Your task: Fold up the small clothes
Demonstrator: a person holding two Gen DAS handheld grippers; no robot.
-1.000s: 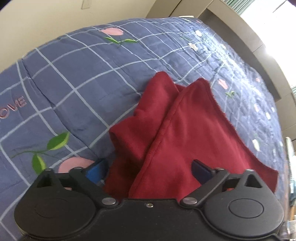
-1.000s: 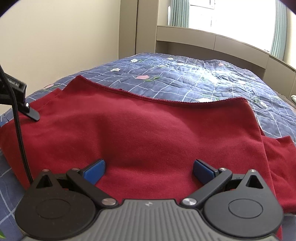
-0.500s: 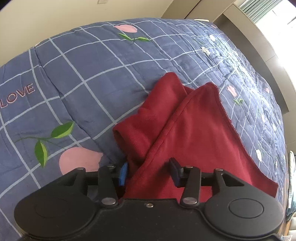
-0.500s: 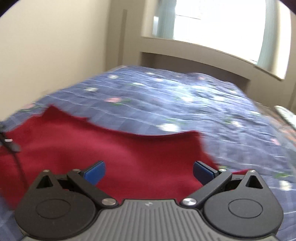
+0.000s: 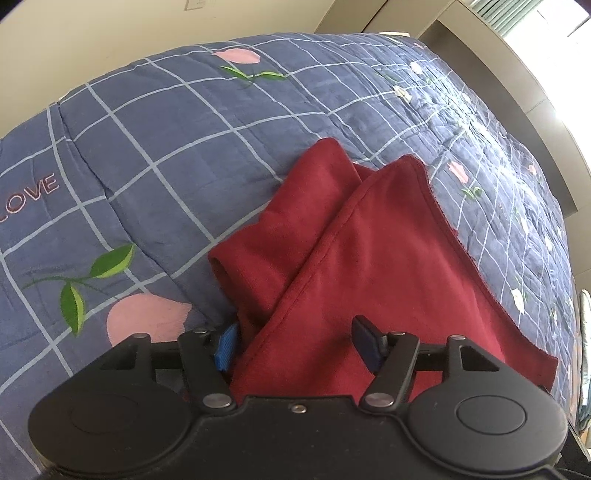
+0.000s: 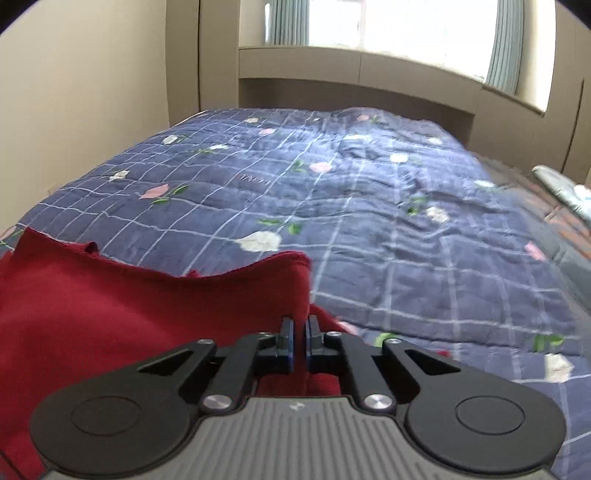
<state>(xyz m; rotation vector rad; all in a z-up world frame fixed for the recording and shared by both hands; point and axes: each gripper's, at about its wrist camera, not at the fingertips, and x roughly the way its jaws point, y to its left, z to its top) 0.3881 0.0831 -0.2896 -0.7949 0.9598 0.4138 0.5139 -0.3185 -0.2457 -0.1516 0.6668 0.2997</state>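
A: Where's the red garment (image 5: 373,254)?
B: On the bed (image 5: 166,155). The right hand-held gripper (image 6: 298,341) has just clamped its right corner; the left hand-held gripper (image 5: 295,343), jaws just widening, straddles the near-left edge without pinching. Its long axis runs between them

A bed fills most of both views, covered by a blue quilt (image 6: 369,206) crossed with a pale grid and scattered with pink and white flowers on green leaves; the word LOVE (image 5: 29,194) is stitched near its left edge in the left wrist view. A beige headboard (image 6: 354,92) with a shelf-like ledge runs along the far edge of the bed. Above it a bright window (image 6: 399,26) lets in strong daylight, with pale green curtains (image 6: 502,44) at its sides. A plain cream wall (image 6: 81,103) stands along the bed's left edge.
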